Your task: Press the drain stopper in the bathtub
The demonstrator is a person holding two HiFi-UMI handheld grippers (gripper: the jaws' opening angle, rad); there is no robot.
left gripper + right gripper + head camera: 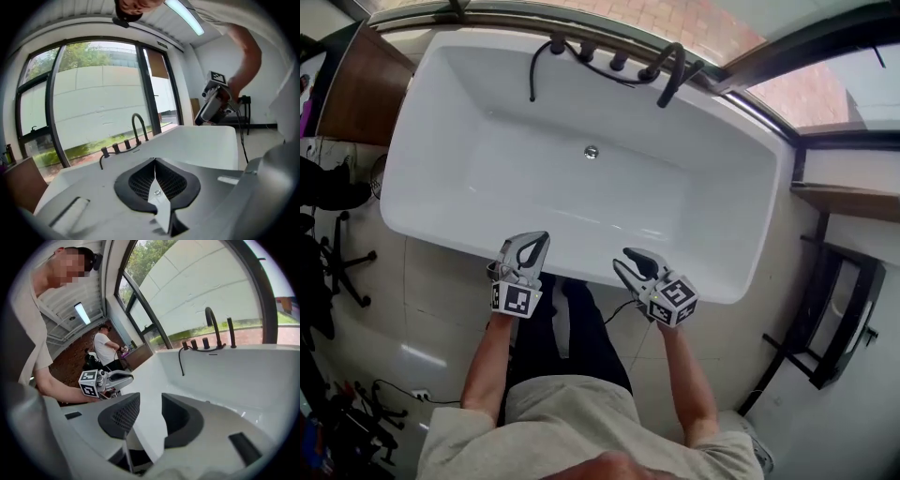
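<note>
I judge the task is not yet begun. The drain stopper [592,151] sits untouched on the bottom of the bathtub [487,202], toward the far side and below the faucet [672,73]. Both grippers hover at the near rim, well apart from it. The left gripper [528,249] has its jaws closed together on nothing. The right gripper [630,263] has its jaws wide apart and empty. The reach and the press are both left to do. Nothing lies inside the tub to block the way. A black rack [839,309] stands at the right and a chair [342,253] at the left, both outside the path.
</note>
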